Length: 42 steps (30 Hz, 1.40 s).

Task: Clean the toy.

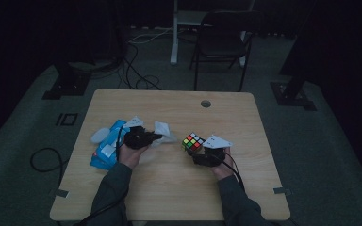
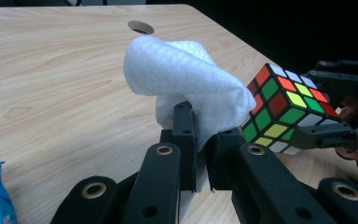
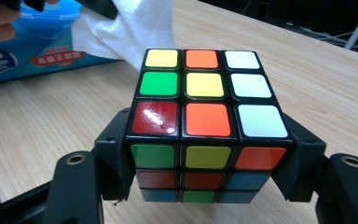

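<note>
Jaws of the left gripper are pinched nearly together on a white wipe; the lower edge of the wipe is caught between the two black jaws, and the rest stands up above them in a loose, folded bunch. Jaws of the right gripper are clamped on a puzzle cube, one jaw flat against each side face, so the cube sits squarely between them with its top face tilted toward the camera.

High view: the left gripper is left of centre on the wooden worktop, with the wipe at its tip. The right gripper is right of centre, holding the cube at its tip. Wipe and cube are near each other with a gap of bare worktop between them.

Left gripper view: the cube appears just beyond the wipe's right edge, gripped by the other gripper's jaws. Whether wipe and cube touch cannot be told from this angle.

A blue wipes packet lies on the worktop beside the left hand, toward the left edge. The right gripper view shows the same packet behind the cube, with the wipe hanging in front of it.

A round cable hole sits near the far edge of the worktop.
</note>
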{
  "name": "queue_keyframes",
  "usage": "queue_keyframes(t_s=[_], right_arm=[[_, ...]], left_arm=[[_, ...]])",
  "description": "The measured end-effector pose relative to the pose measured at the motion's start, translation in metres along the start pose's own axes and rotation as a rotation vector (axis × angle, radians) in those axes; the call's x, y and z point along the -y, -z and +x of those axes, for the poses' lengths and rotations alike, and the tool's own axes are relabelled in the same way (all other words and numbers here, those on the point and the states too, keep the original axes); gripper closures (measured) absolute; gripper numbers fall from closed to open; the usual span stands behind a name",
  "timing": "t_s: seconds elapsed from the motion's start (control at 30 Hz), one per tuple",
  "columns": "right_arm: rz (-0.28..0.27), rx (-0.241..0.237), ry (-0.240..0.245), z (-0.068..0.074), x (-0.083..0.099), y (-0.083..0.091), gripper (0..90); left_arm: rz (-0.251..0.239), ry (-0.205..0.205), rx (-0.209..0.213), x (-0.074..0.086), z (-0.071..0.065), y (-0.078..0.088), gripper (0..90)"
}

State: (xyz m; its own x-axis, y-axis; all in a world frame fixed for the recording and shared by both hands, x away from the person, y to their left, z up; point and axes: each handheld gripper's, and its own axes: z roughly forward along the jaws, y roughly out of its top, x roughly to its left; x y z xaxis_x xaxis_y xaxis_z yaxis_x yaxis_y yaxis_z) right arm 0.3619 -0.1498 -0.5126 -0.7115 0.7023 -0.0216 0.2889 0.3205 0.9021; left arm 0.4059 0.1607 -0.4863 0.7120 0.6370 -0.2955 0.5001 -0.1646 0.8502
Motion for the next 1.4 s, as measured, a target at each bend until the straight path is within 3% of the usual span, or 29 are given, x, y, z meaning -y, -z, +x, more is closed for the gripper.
queue_keyframes(t_s=[0.5,1.07,1.4], right_arm=[[0.007,0.032,-0.021,-0.007,0.004,0.0,34.2],[0.024,0.066,-0.037,-0.014,0.01,-0.001,34.1],[0.043,0.091,-0.053,-0.02,0.017,-0.003,34.1]], left_arm=[[-0.015,0.016,-0.066,0.012,0.003,0.004,84.6],[-0.015,0.016,-0.094,0.02,0.0,0.003,84.6],[0.015,-0.002,-0.109,0.026,-0.004,-0.004,84.3]])
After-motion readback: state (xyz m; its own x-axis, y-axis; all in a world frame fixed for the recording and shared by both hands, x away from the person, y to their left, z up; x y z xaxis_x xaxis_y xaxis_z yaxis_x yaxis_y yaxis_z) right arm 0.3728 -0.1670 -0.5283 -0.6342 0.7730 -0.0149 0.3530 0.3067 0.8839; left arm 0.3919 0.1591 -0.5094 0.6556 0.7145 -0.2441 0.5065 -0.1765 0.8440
